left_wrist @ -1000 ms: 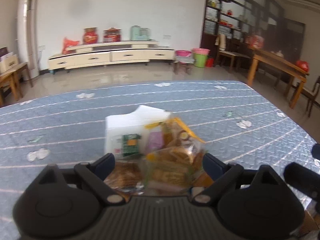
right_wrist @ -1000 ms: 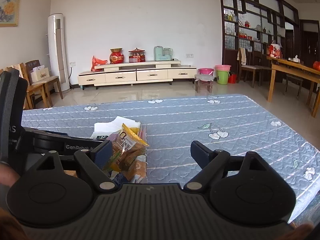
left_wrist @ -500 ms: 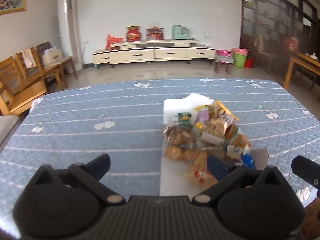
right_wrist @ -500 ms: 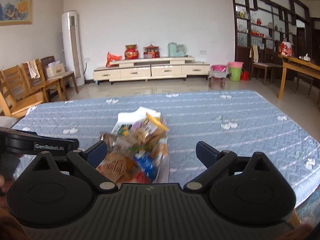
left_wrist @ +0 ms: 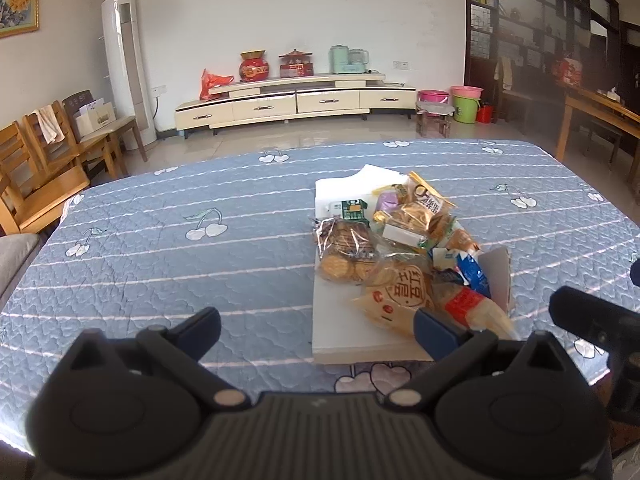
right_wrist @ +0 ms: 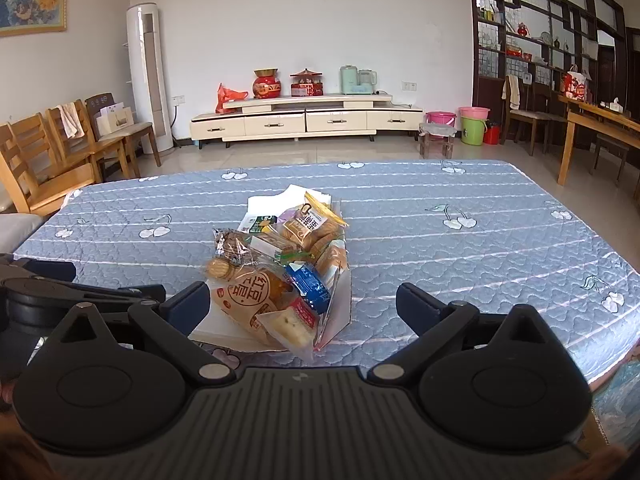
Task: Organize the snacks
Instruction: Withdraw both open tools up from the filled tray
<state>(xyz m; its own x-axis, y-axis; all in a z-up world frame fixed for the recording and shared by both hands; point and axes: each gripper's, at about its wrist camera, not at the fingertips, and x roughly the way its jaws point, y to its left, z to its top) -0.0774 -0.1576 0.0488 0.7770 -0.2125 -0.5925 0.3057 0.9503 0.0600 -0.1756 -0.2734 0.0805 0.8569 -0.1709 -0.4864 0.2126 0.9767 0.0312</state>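
the left gripper (left_wrist: 316,330) has its jaws spread wide with nothing between the pads; only quilted cloth shows in the gap. its fingers (left_wrist: 198,326) are matt black plastic, tipped with dark blue rubbery pads. the right-side pad stands in front of the near edge of the snack pile; contact cannot be judged. the right gripper (right_wrist: 303,304) is likewise spread apart and holds nothing; the near end of the pile shows in the gap, but the pads do not press on it.

the snack pile (left_wrist: 404,248) lies on a flat white sheet (left_wrist: 340,320), rectangular and smooth, placed right of centre on the table cover (left_wrist: 168,248) in the left wrist view. the cover is blue quilted fabric with a cloud-like stitch pattern, thin white stripes and white cherry motifs.

pile contents:
- a clear crinkled bag of round biscuits (left_wrist: 346,250), glossy film, golden discs visible inside.
- a tan pillow-shaped packet with a red round print (left_wrist: 400,296), at the near edge.
- a blue and white carton (left_wrist: 470,268), boxy, lying tilted beside a white card flap.
- a yellow-edged clear bag of pale biscuits (right_wrist: 316,226), at the far end.
- a small green carton (left_wrist: 354,210), on the sheet at the far left of the pile.
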